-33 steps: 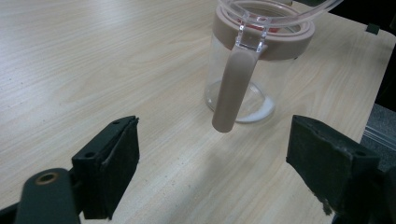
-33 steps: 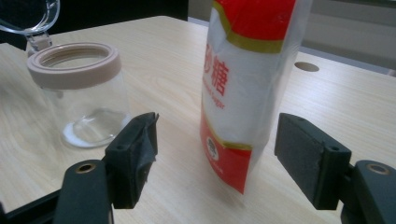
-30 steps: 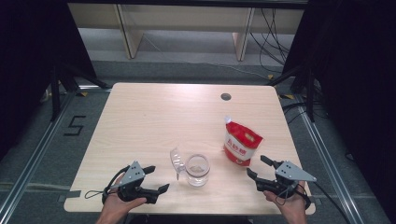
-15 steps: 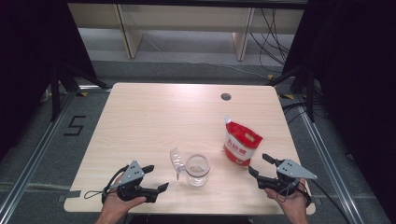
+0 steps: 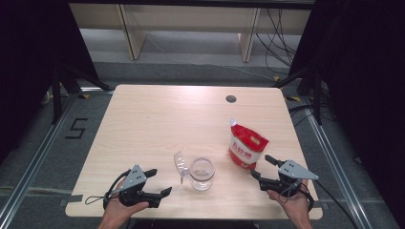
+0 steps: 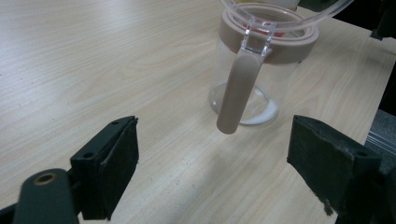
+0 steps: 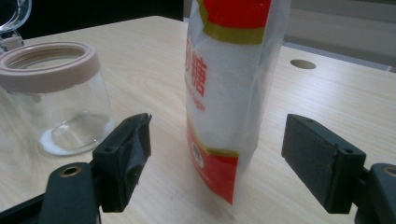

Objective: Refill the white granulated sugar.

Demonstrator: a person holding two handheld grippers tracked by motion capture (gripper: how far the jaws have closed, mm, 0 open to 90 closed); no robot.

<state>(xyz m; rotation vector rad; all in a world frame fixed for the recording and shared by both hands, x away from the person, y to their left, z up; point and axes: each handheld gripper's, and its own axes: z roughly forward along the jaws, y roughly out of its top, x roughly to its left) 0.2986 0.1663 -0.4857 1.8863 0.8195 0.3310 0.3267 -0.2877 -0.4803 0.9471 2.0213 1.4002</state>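
Right gripper (image 5: 261, 168) sat at the near right edge of the table (image 5: 157, 119), black jaws spread wide and holding nothing, aimed at the sugar bag (image 5: 245, 146) standing upright just ahead of it. Left gripper (image 5: 159, 182) lay at the near left, jaws likewise wide apart and empty, pointed at the glass jar (image 5: 201, 173). Jar was clear glass, round, with a matt beige collar at the rim and a thin white residue on its bottom; its clear plastic lid (image 5: 180, 163) hung open to the left on a hinge, a beige tab (image 6: 238, 91) hanging from it in the left gripper view. Bag was glossy plastic, red at top and bottom with gold bands and a white middle showing red Chinese characters, one reading 糖. Table was pale wood-grain laminate with a round cable hole (image 5: 231, 99). Against the frame half a second before, both grippers and all objects sat much the same.
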